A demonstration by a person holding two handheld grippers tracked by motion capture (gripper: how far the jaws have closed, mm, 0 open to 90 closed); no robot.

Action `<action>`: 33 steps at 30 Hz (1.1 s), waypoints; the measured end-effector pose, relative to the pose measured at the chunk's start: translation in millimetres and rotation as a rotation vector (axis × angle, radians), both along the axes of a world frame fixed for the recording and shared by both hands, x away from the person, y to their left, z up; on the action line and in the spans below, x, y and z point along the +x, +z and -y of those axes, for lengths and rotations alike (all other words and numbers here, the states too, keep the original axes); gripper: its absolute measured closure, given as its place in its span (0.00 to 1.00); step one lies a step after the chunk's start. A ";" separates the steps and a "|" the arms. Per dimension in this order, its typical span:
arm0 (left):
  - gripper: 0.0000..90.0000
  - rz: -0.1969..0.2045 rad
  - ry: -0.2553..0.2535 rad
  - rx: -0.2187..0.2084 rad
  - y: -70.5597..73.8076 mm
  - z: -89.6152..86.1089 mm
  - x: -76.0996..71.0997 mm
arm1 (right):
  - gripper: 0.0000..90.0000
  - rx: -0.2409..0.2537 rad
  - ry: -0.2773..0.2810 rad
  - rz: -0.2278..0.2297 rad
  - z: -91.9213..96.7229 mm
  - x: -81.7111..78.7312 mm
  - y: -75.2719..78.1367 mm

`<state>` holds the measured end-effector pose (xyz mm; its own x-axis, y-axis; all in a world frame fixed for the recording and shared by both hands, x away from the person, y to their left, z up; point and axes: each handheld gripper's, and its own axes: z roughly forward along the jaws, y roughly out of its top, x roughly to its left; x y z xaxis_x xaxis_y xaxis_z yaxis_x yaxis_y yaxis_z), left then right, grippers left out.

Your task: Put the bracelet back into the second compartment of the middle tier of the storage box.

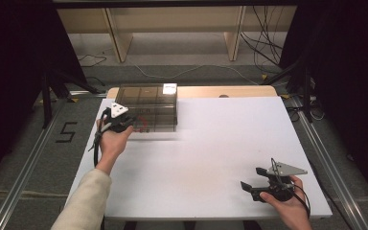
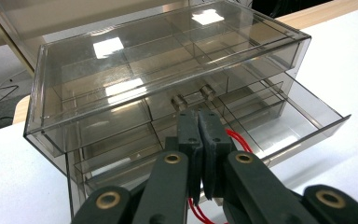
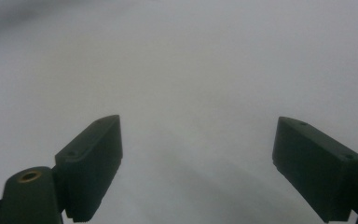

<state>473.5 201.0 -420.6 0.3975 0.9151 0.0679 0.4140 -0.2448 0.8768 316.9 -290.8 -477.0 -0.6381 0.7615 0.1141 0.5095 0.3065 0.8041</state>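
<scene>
Bench (image 1: 211, 158): white top, broad and bare through the middle, a wooden edge showing along its far side in the high view
Drawer box (image 1: 148, 106): smoky clear plastic, sitting at the far left of the bench; the left gripper view (image 2: 168, 70) reveals what the high view can't – divided compartments under the lid and small round knobs on the drawer fronts
Lower drawer (image 2: 289, 123): pulled partway out toward the camera, its front wall clear of the box; in the high view this is too small to tell
Left claw (image 1: 124, 123): right up against the box front, jaws pressed together; the left gripper view (image 2: 200, 140) puts the tips just below the knobs, and whether they pinch anything I cannot tell
Right claw (image 1: 251, 179): near right corner, well apart from the box, jaws spread wide; the right gripper view (image 3: 198, 168) looks down on blank white bench between them
Red wire (image 2: 235, 139): thin loops beside and beneath the left claw's jaws
</scene>
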 end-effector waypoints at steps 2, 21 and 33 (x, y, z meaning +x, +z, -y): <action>0.98 -0.001 0.003 0.003 0.0 0.1 1.2 | 0.19 0.000 0.002 0.004 0.2 0.3 -0.1; 0.98 -0.013 0.005 0.019 -1.6 3.8 11.7 | 0.19 0.002 0.001 0.004 0.4 0.3 -0.1; 0.98 -0.005 0.005 0.024 -0.2 7.1 16.6 | 0.19 0.002 0.002 0.005 0.4 0.2 0.1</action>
